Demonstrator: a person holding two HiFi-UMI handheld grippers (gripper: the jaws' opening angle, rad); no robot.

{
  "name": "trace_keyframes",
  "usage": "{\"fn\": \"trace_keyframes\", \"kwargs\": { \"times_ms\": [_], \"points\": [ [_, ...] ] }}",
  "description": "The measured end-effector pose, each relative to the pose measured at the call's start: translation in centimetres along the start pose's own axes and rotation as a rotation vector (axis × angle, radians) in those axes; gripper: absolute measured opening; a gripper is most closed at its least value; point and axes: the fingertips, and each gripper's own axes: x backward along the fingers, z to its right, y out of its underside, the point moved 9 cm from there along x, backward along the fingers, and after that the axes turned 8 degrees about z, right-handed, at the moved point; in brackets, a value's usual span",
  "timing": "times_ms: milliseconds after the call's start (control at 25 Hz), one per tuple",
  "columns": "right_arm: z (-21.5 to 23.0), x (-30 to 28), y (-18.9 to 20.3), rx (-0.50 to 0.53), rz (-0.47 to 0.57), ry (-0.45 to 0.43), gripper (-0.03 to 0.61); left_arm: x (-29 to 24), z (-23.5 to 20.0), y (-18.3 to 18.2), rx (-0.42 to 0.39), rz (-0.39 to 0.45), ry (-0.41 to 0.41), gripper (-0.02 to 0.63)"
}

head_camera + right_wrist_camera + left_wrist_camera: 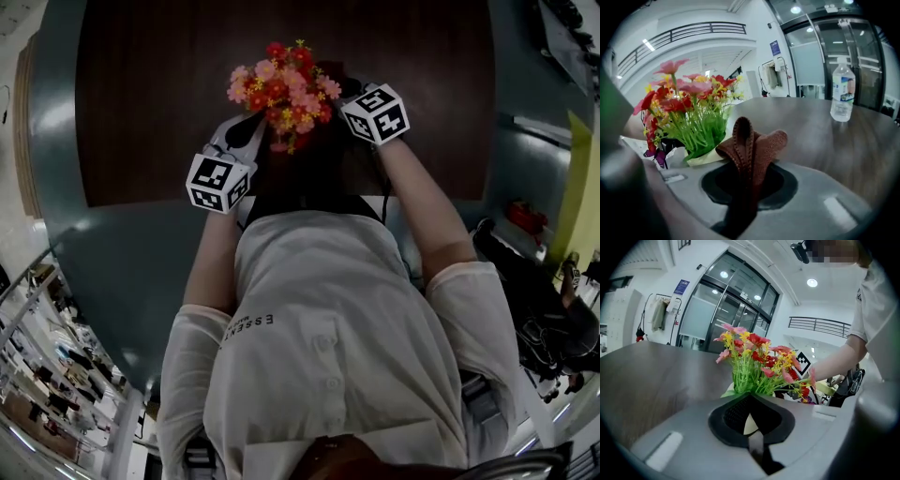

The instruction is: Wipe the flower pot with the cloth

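Observation:
A bunch of red, pink and yellow artificial flowers (284, 89) stands in a cream flower pot (704, 158) on the dark wooden table (141, 94). My left gripper (751, 425) is shut, with a cream sliver of the pot's rim (749, 423) pinched between its pads, right under the green stems (750, 378). Folded and sticking up from the jaws, a brown textured cloth (752, 147) is held by my shut right gripper (747, 173). The cloth lies next to the pot's right side. In the head view the flowers and both marker cubes hide the pot.
A clear water bottle (843, 96) stands further out on the table, right of the cloth. The table has a teal rim (56, 131). Dark bags (525, 281) lie on the floor to my right. Glass doors (726, 315) stand beyond the table.

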Motion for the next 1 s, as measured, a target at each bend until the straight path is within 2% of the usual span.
{"fn": "trace_keyframes", "kwargs": {
  "times_ms": [120,280,720,1000],
  "points": [
    [0.6,-0.6,0.4,0.029,-0.02,-0.087,0.051,-0.2,0.5,0.3,0.012,0.006,-0.032,0.014],
    [0.4,-0.2,0.4,0.07,-0.022,-0.16,0.052,0.1,0.4,0.3,0.039,0.038,-0.049,0.014],
    [-2.5,2.5,2.1,0.221,-0.076,-0.244,0.052,0.1,0.7,0.5,0.04,0.048,-0.098,0.014],
    [-4.6,3.4,3.5,0.23,-0.083,-0.35,0.052,0.2,0.0,0.0,0.047,0.04,-0.118,0.014]
  ]
}}
